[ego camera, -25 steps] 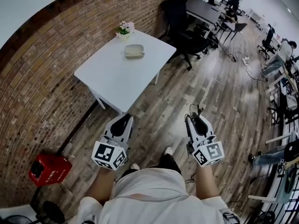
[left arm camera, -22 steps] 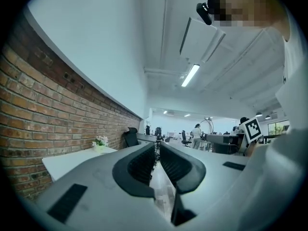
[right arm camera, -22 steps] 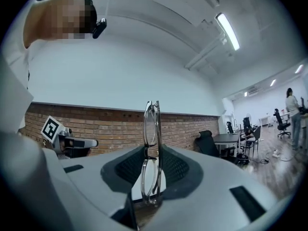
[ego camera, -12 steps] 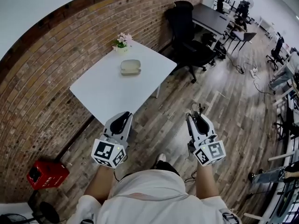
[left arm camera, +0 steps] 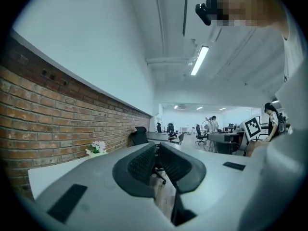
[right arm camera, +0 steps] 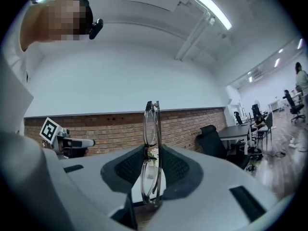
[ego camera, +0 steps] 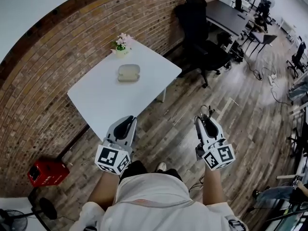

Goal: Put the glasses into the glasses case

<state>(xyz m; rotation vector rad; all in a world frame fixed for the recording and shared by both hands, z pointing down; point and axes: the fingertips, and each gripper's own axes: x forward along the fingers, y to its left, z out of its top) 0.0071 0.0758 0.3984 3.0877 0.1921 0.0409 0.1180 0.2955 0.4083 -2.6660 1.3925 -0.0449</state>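
The glasses (right arm camera: 152, 117) were pinched in the right gripper (right arm camera: 153, 150) jaws, the left gripper (left arm camera: 157, 148) jaws pressed together empty; the case (ego camera: 129, 73), well ahead on the worktop (ego camera: 103, 102), likely remained to be reached and opened.

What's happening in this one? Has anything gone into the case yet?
Not yet. A person stands a short way from the white table, a gripper in each hand, both pointing level. The right gripper is shut on a folded pair of glasses, held upright between its fingers. The left gripper holds nothing, and its fingers are together. The glasses case lies on the table near a small flower pot, out of reach of both grippers.
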